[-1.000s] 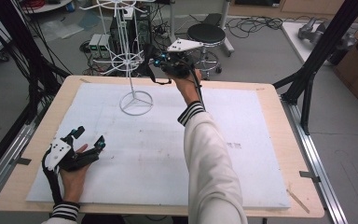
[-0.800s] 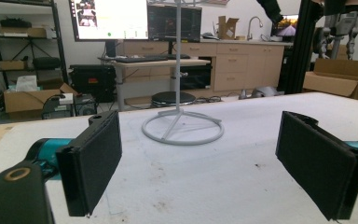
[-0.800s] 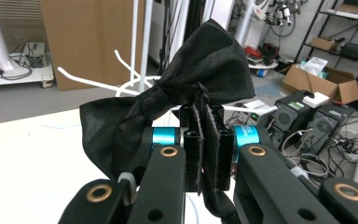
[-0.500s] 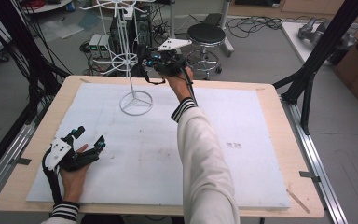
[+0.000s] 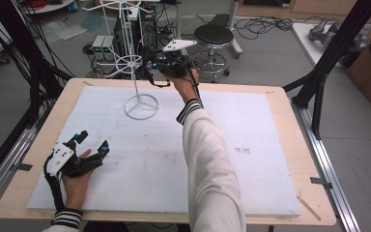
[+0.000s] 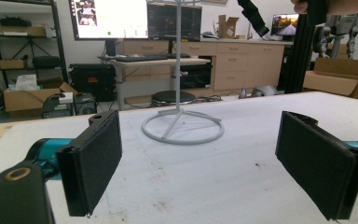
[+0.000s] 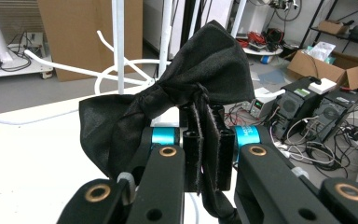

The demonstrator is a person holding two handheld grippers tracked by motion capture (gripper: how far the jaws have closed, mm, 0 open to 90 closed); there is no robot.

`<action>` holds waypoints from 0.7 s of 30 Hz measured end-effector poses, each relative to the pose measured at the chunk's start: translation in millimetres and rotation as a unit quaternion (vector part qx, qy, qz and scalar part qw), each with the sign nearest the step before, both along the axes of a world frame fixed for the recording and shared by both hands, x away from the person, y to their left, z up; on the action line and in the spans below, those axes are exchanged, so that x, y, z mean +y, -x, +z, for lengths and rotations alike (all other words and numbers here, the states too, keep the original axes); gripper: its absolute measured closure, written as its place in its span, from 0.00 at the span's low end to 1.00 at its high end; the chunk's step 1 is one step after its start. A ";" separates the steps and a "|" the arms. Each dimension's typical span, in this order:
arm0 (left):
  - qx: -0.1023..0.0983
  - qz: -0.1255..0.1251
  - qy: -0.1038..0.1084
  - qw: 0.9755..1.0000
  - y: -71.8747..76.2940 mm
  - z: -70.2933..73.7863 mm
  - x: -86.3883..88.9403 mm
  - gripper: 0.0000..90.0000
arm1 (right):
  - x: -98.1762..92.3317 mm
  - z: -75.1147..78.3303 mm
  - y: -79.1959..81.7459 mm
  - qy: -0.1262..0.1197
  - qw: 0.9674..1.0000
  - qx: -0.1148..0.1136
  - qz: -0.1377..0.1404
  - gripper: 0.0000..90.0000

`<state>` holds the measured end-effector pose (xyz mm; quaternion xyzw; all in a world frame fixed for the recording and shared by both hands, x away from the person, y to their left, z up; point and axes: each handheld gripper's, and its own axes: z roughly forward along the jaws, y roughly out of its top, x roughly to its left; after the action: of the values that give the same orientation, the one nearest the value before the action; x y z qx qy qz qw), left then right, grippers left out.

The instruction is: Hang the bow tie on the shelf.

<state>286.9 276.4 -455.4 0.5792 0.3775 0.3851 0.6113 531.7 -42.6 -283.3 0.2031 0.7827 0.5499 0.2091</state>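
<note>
At the near left of the table [image 5: 24,193] my left gripper [image 5: 92,142] rests with its jaws wide apart and empty; it has not moved. Ahead stands the white wire rack [image 5: 137,87], its top cut off by the frame. My right gripper [image 5: 149,67] has swung left to just beside the rack's pole, jaws clamped on a knotted black cloth [image 7: 186,88], which hides the fingertips in the right gripper view.
</note>
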 end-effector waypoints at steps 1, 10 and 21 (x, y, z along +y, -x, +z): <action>0.000 0.000 0.000 1.000 0.0 0.0 0.0 0.16 | -0.4 0.0 -0.2 -0.001 1.000 0.001 0.000 0.95; 0.000 0.000 0.000 1.000 -0.1 0.0 0.0 0.16 | -1.3 -0.1 -0.6 -0.002 1.000 0.006 -0.006 0.81; -0.001 0.000 0.000 1.000 -0.1 0.0 0.0 0.16 | 1.1 1.6 0.3 0.003 1.000 0.007 -0.028 0.52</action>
<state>286.9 276.5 -455.4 0.5788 0.3774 0.3856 0.6115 531.4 -41.5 -281.7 0.2284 0.7799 0.5399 0.2195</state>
